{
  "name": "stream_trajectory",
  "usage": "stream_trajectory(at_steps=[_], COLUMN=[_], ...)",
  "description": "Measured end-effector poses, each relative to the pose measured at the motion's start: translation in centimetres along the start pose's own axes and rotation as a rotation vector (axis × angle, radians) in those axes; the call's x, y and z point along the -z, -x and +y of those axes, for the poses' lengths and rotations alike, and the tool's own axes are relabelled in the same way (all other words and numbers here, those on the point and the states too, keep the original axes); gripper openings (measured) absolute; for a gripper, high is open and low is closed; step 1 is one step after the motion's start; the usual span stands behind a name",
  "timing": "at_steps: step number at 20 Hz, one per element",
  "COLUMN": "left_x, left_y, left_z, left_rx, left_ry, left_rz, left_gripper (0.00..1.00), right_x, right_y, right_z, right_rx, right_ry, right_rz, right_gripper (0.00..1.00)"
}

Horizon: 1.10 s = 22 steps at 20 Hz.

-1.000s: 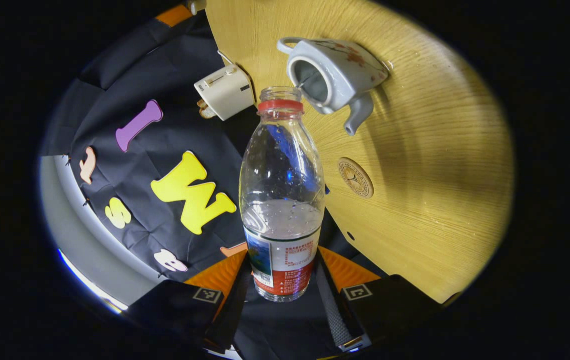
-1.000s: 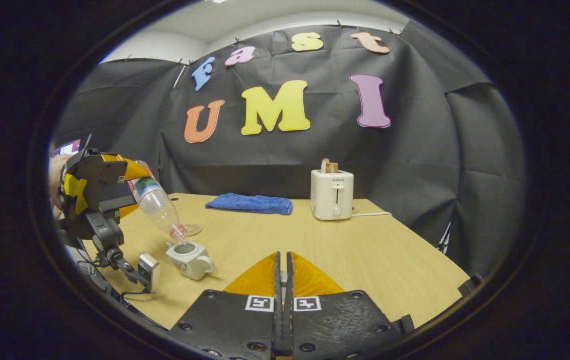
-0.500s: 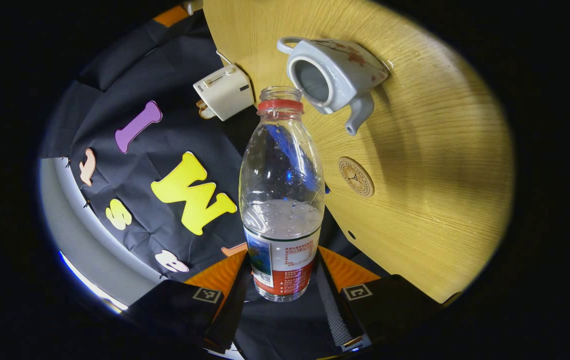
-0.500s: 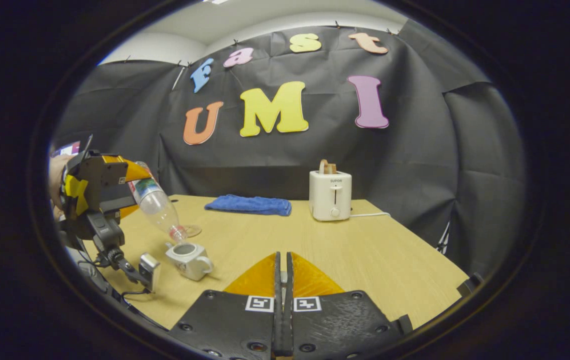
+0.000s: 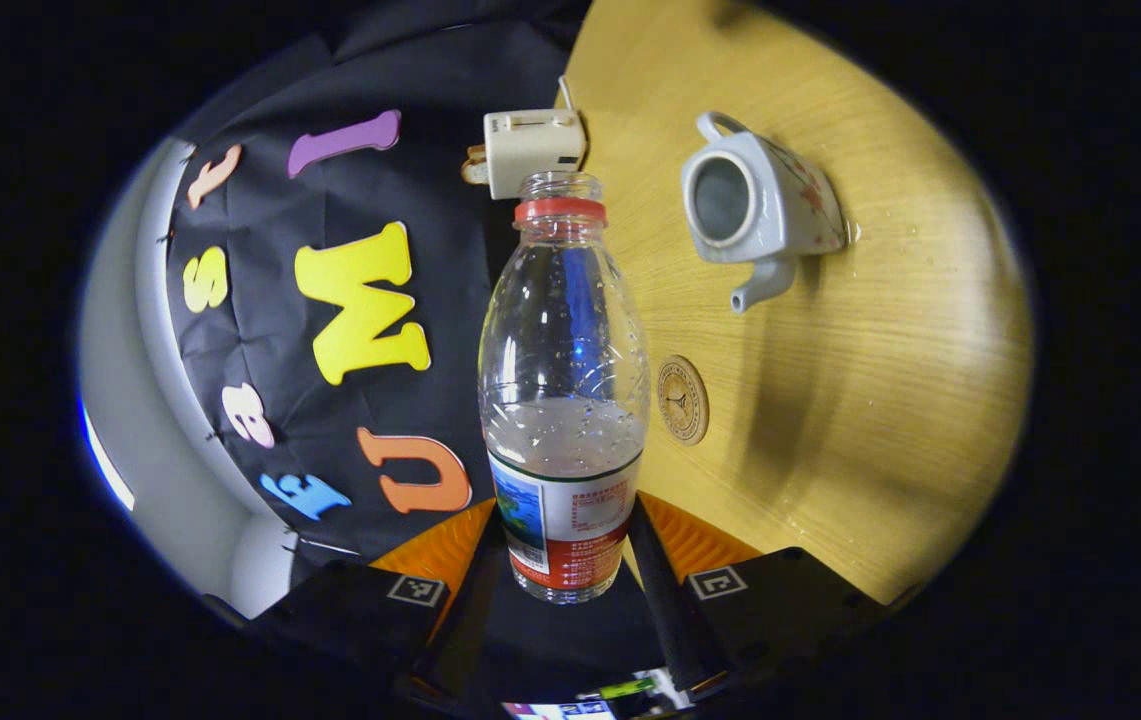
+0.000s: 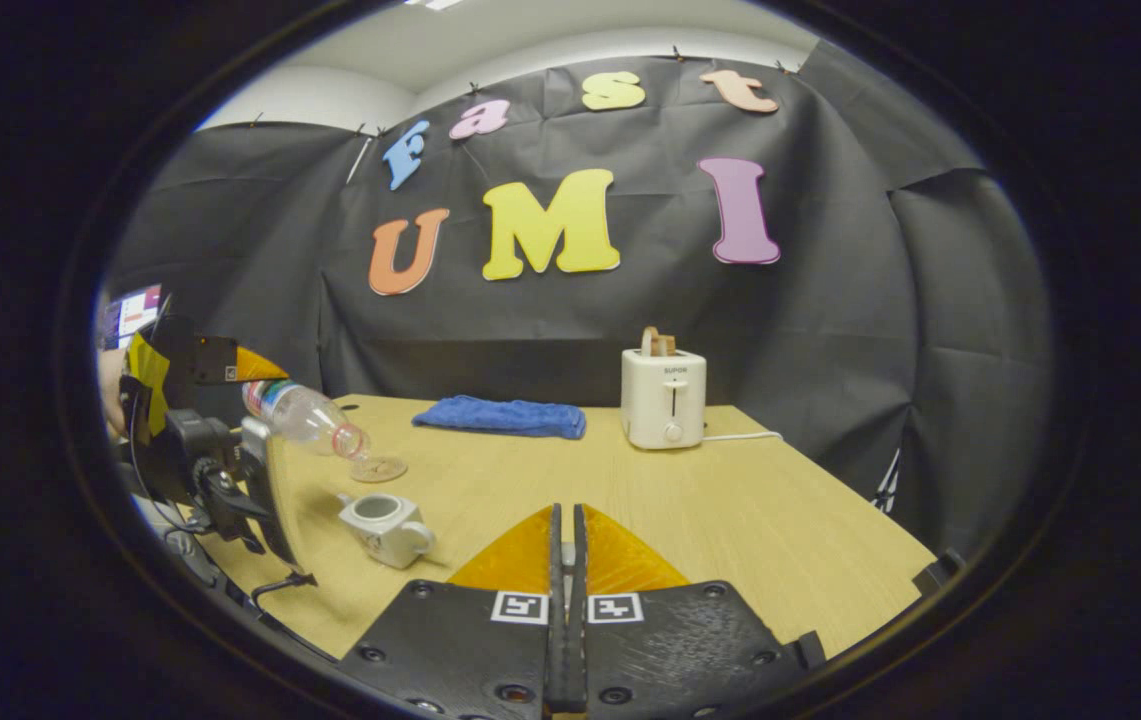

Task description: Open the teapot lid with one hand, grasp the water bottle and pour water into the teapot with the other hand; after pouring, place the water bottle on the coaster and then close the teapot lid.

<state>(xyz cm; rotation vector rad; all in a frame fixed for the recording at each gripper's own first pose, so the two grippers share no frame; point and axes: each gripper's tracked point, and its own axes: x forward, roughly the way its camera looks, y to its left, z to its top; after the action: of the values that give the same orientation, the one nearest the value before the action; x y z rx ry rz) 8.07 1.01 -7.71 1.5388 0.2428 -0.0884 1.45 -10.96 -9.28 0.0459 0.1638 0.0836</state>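
My left gripper (image 5: 565, 520) is shut on the clear water bottle (image 5: 565, 400), which is uncapped, red-ringed at the neck and about a third full. In the right gripper view the bottle (image 6: 302, 415) lies nearly level in that gripper (image 6: 200, 400), its mouth up and left of the teapot. The white teapot (image 5: 755, 200) stands lidless on the table, also seen from the right as the teapot (image 6: 385, 522). The round coaster (image 5: 682, 400) lies bare beside it. My right gripper (image 6: 562, 548) is held above the table's near side, shut, with a pale sliver of the lid pinched between its fingers.
A white toaster (image 6: 663, 397) with toast in it and a blue cloth (image 6: 500, 414) sit at the back of the wooden table (image 6: 730, 500). A person's hand holds the left gripper at the table's left edge. Water drops dot the wood near the teapot.
The bottle has swung up from a steep pour to nearly level, its mouth lifting away from the teapot's opening. The thin stream has stopped. My right gripper has stayed put.
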Motion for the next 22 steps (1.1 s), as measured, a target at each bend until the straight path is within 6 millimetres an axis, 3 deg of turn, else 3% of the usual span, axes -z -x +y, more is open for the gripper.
stream_trajectory(at_steps=[8, 12, 17, 22], left_x=[2.2, 0.4, -1.3, -1.6], left_y=[-0.3, -1.7, -5.6, -10.4], left_z=[0.8, 0.7, 2.8, 3.3], left_rx=[0.049, 0.147, 0.157, 0.144], left_ry=[0.839, 1.241, 1.422, 1.504], left_rz=[-0.016, -0.082, -0.181, -0.240], left_gripper=[0.73, 0.74, 0.74, 0.75], right_x=[-1.2, -1.4, -1.2, -0.9], right_y=[0.1, 0.1, 0.0, -0.7], right_z=[1.2, 1.6, 1.7, 1.2], right_rx=[-0.004, -0.001, 0.018, 0.046], right_ry=[0.005, 0.007, 0.016, 0.021], right_rz=[-0.011, -0.008, 0.004, 0.019], right_gripper=[0.00, 0.00, 0.00, 0.00])
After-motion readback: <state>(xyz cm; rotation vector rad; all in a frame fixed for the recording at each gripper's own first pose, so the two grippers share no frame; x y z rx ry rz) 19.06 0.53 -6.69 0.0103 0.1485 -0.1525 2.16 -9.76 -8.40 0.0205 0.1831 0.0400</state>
